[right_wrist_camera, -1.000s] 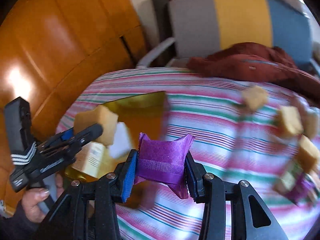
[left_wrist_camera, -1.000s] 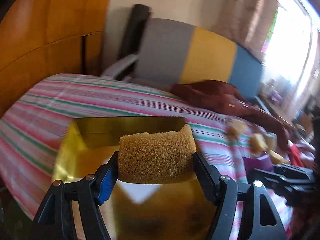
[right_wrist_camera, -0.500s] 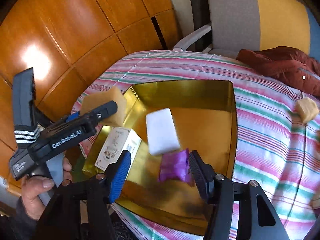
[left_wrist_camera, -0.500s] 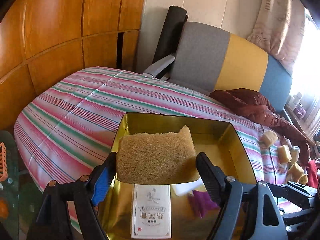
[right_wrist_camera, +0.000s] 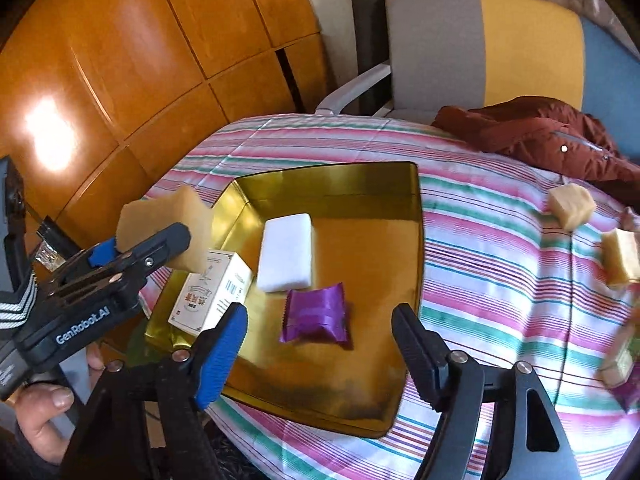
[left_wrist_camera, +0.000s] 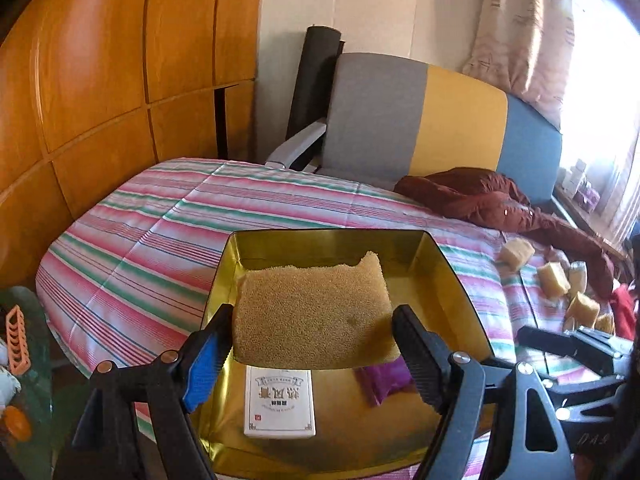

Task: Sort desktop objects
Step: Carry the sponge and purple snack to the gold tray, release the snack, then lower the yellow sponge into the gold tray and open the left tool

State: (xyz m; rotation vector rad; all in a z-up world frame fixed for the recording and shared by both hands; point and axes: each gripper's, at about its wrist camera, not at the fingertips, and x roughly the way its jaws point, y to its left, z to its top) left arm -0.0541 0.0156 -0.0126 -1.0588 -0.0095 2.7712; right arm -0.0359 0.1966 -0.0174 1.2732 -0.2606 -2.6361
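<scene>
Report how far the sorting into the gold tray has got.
Done: a white block, a printed box and a purple packet lie in the gold tray.
In hand: the left gripper holds a sponge above the tray; the right gripper is open and empty.
Left: several sponge pieces on the striped cloth.

Wood-panelled wall [left_wrist_camera: 100, 80], tricolour chair [left_wrist_camera: 432, 120]
</scene>
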